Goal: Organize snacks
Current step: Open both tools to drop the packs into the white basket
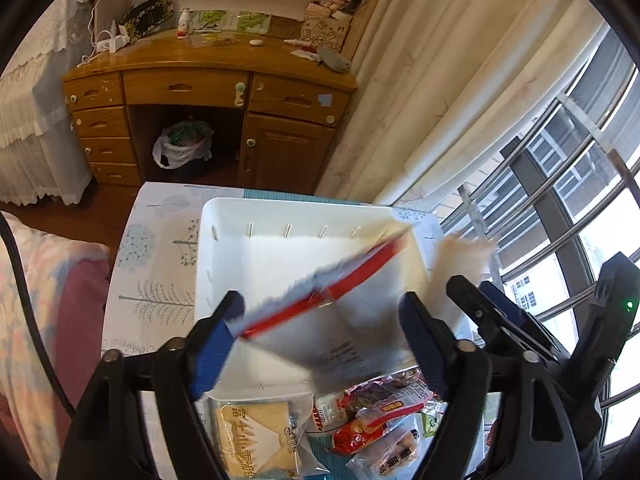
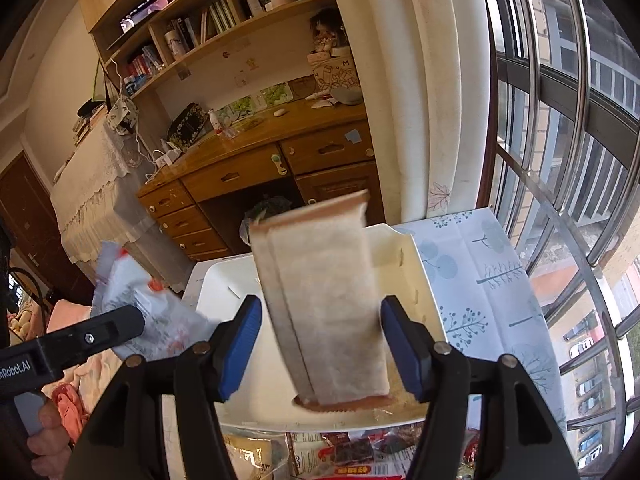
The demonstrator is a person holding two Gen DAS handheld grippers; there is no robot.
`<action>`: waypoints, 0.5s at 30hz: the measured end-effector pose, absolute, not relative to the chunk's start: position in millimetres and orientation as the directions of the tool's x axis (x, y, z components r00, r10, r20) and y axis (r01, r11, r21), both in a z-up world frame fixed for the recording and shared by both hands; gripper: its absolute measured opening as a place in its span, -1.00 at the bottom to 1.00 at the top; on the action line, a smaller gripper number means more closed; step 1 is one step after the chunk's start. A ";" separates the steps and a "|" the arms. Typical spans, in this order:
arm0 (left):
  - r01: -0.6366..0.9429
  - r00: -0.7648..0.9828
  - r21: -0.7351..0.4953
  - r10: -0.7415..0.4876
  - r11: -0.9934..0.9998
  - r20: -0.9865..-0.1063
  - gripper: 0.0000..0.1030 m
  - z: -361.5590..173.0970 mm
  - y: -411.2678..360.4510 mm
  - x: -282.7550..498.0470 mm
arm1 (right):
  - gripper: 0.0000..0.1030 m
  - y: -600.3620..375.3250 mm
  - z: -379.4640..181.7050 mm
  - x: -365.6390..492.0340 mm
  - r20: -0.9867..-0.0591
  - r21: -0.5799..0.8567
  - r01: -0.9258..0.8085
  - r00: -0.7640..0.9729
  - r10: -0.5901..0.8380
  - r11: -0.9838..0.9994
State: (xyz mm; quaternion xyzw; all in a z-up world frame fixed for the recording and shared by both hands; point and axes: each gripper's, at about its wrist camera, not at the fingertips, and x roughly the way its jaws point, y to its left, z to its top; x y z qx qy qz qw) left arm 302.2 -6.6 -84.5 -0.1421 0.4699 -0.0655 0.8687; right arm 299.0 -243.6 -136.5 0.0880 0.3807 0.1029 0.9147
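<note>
Blue pads on the left gripper are spread wide, with a blurry red-and-white packet between them over the white bin; can't tell if either pad actually touches it. Right gripper is wide open too, a beige packet loose between its fingers above the same bin. More snacks are piled just in front of the bin, on the table.
</note>
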 end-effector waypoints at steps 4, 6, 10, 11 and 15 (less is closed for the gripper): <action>-0.030 0.548 -0.317 -0.250 0.948 -0.798 0.78 -82.7 -4.1 301.1 | 0.60 -246.1 -134.3 295.1 -0.667 0.277 -0.113 0.692 0.275 0.954; -0.028 0.550 -0.332 -0.262 0.943 -0.793 0.78 -79.1 -2.5 296.8 | 0.61 -245.8 -132.7 292.7 -0.669 0.282 -0.111 0.689 0.279 0.953; -0.021 0.563 -0.359 -0.285 0.933 -0.776 0.79 -67.3 0.2 283.8 | 0.61 -245.5 -124.7 281.5 -0.661 0.280 -0.125 0.694 0.286 0.952; -0.019 0.573 -0.369 -0.292 0.929 -0.765 0.79 -63.0 1.6 278.8 | 0.61 -246.5 -122.4 278.2 -0.658 0.282 -0.129 0.696 0.289 0.951; -0.019 0.607 -0.380 -0.292 0.925 -0.739 0.79 -46.7 6.0 254.2 | 0.61 -250.5 -112.2 262.0 -0.642 0.290 -0.134 0.707 0.297 0.948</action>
